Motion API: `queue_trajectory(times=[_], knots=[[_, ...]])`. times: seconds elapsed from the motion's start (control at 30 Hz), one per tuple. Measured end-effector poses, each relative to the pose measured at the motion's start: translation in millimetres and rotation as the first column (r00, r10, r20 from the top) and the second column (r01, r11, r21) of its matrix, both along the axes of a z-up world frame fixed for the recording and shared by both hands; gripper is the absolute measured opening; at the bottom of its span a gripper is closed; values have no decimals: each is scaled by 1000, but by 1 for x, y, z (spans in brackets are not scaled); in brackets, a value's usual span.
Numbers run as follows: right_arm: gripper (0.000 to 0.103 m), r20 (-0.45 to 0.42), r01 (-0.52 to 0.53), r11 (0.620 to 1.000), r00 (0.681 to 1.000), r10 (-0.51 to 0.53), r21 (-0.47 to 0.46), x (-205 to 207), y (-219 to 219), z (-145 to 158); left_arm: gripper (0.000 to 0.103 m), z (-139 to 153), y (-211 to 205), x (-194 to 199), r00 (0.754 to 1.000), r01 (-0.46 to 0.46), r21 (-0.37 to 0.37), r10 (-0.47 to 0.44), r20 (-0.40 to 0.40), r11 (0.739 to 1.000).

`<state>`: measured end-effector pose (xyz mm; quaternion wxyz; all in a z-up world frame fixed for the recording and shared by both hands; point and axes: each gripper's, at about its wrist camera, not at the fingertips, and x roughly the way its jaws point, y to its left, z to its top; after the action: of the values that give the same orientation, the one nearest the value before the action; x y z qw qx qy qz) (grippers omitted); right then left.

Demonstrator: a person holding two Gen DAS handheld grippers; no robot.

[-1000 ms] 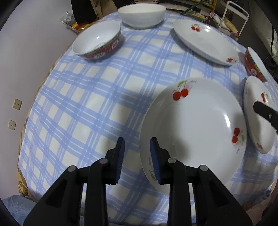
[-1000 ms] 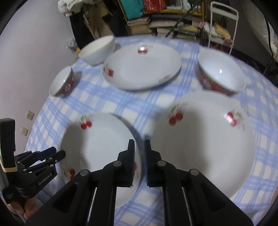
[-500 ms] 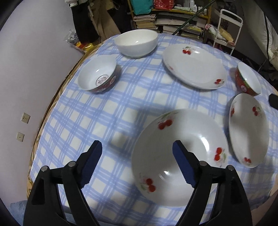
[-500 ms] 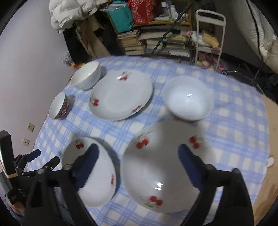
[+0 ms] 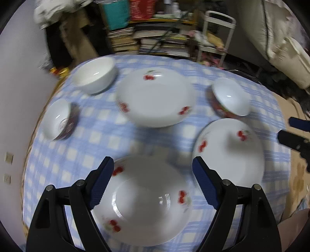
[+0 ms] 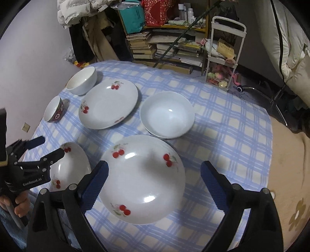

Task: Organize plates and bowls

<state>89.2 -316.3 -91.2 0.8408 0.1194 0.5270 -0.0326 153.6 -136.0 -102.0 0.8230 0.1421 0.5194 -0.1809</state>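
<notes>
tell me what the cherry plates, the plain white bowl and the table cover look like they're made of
Cherry plate: most likely glazed ceramic or porcelain; hard glossy white with sharp light glints and printed cherries. Melamine can't be ruled out.
Plain white bowl: same glossy look, with a thick rim, probably glazed ceramic.
Table cover: seemingly woven cloth, matte blue and cream check, draping over the table edge with no shine.

Right tongs (image 6: 154,180) wide apart above cherry plate (image 6: 142,179), holding nothing.

A blue-and-white checked cloth (image 6: 222,124) covers the bench. Behind it, stacked books (image 6: 170,50) sit beside a white wire cart (image 6: 222,58), with a pale puffy jacket (image 6: 81,11) hanging at the wall.
</notes>
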Motion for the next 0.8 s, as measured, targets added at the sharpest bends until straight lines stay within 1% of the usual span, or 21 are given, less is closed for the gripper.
queue_trajectory(times=[0.07,0.13,0.23,0.43,0.5,0.57,0.63,0.73,0.77,0.8], knots=[[100,-17,-2,1000,1000,2,9,-2,-6,-6,82,-2,-12,2,1000,27,3,-27,-6,1000],[100,-33,0,1000,999,0,16,-4,-11,-12,82,-8,-21,6,998,44,4,-44,-33,999],[100,-57,-5,999,998,7,33,-7,-18,-21,82,-23,-32,8,995,59,7,-58,-80,998],[99,-120,-39,999,992,41,24,-9,-27,-48,82,-53,-47,9,985,104,38,-98,-144,994],[96,-146,-28,998,989,35,47,-9,-32,-57,82,-61,-50,9,981,109,35,-102,-167,993],[94,-176,-6,996,984,23,94,-9,-38,-67,82,-69,-52,11,977,106,33,-98,-191,994],[91,-186,1,992,982,23,127,-9,-42,-74,82,-74,-54,12,976,109,36,-100,-191,993],[90,-210,8,986,977,28,165,-8,-43,-84,81,-79,-55,17,974,110,13,-105,-202,994],[88,-217,6,985,976,32,170,-8,-43,-87,81,-81,-57,18,971,109,4,-106,-213,994],[84,-227,2,984,973,39,179,-8,-42,-91,80,-83,-57,20,969,108,-5,-106,-224,994]])
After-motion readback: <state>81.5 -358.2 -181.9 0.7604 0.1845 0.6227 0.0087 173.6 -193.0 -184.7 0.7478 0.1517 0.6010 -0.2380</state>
